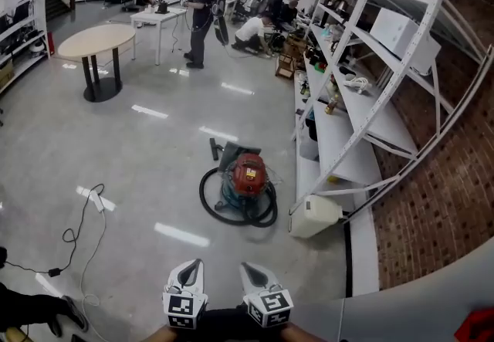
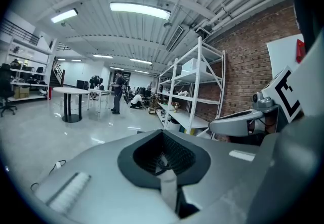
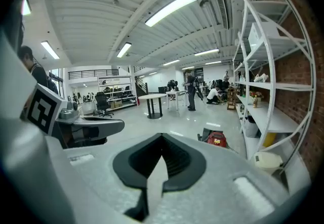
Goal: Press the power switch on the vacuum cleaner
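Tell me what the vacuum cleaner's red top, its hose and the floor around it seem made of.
The red top looks like moulded plastic, smooth with a soft sheen. The hose is probably flexible plastic or rubber: matt black, lying in a loop. The floor is hard and polished, perhaps sealed concrete or tile; it mirrors the ceiling lights.

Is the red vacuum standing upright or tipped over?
Upright: the vacuum cleaner sits on the floor, red top up, its hose coiled around it.
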